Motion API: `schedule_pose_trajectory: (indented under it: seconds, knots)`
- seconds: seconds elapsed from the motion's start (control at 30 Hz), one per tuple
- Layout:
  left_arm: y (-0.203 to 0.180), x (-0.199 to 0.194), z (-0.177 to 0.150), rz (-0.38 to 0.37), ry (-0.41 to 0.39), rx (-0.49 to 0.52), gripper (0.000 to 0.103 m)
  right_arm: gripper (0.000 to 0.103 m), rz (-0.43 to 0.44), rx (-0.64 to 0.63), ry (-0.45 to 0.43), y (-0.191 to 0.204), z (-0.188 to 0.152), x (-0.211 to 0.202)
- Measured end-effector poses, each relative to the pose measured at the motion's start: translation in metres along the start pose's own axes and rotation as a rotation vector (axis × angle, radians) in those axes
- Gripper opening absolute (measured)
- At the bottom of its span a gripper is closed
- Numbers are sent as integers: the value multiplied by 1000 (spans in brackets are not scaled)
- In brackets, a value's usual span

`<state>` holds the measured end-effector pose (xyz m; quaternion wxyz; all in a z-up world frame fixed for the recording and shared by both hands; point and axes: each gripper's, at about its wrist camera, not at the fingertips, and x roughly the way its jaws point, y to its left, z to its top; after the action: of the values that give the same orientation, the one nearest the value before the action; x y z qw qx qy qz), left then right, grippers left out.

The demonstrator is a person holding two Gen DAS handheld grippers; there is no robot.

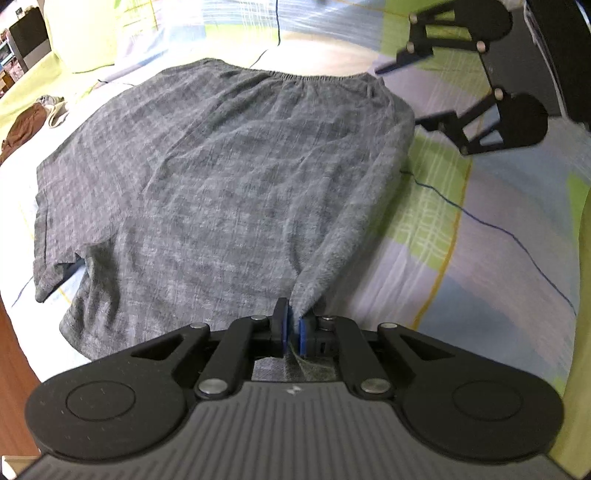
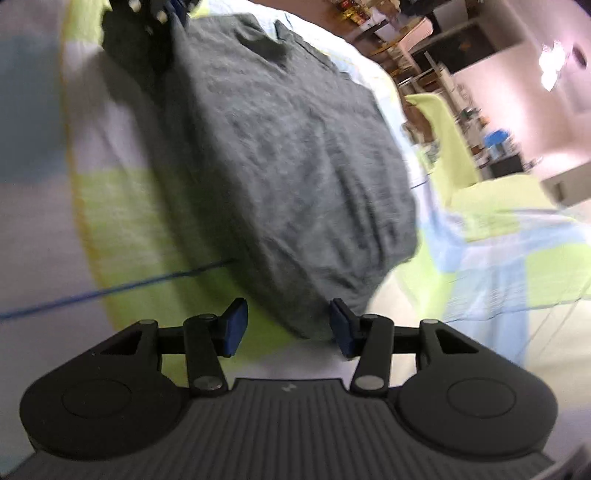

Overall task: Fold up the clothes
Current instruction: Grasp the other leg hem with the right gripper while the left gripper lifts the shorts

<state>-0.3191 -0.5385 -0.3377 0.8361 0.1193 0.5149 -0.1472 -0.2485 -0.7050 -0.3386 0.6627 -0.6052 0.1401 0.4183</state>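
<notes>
Grey shorts (image 1: 221,192) with an elastic waistband at the far end lie spread on a bed. My left gripper (image 1: 293,328) is shut on the near hem corner of the shorts and lifts it slightly. My right gripper (image 1: 402,92) is open and hovers beside the waistband corner at the far right. In the right wrist view the right gripper (image 2: 288,325) is open, its blue pads either side of the near corner of the shorts (image 2: 295,155) without closing on it. The left gripper (image 2: 162,14) shows at the far end.
The bedsheet (image 1: 498,229) is checked green, blue and lilac. A thin blue cord (image 1: 517,243) runs across it right of the shorts. Brown and grey clothes (image 1: 26,125) lie at the far left. A pale pillow (image 1: 85,33) sits at the head.
</notes>
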Motion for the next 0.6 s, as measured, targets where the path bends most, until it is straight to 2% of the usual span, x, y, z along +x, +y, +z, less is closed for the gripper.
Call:
schedule_pose_trajectory:
  seconds: [0.03, 0.07, 0.1, 0.13, 0.17, 0.2, 0.23, 0.37, 0.47, 0.6]
  knots:
    - [1, 2, 0, -4, 6, -1, 8, 55, 10, -9, -5, -2, -2, 0]
    - [3, 4, 0, -7, 11, -2, 8, 56, 25, -20, -9, -3, -3, 0]
    - [4, 5, 0, -11, 17, -3, 8, 56, 40, -31, -14, -4, -5, 0]
    - [6, 7, 0, -17, 23, -3, 7, 50, 65, -14, -12, -9, -4, 1]
    - [7, 9, 0, -26, 29, -4, 6, 40, 93, 10, -7, -16, -2, 2]
    - [9, 10, -1, -42, 35, 3, 3, 8, 120, 33, -3, -23, -1, 2]
    - [12, 9, -1, -63, 34, 19, 1, 4, 148, 57, 2, -30, 1, 3]
    - [36, -3, 7, -115, 23, 13, 0, 4, 259, 151, 20, -57, 7, 6]
    - [79, -23, 30, -97, -2, 4, 0, 4, 304, 244, 8, -81, 21, 0]
    - [164, -39, 82, -53, -18, -15, 1, 4, 339, 378, -1, -143, 43, 17]
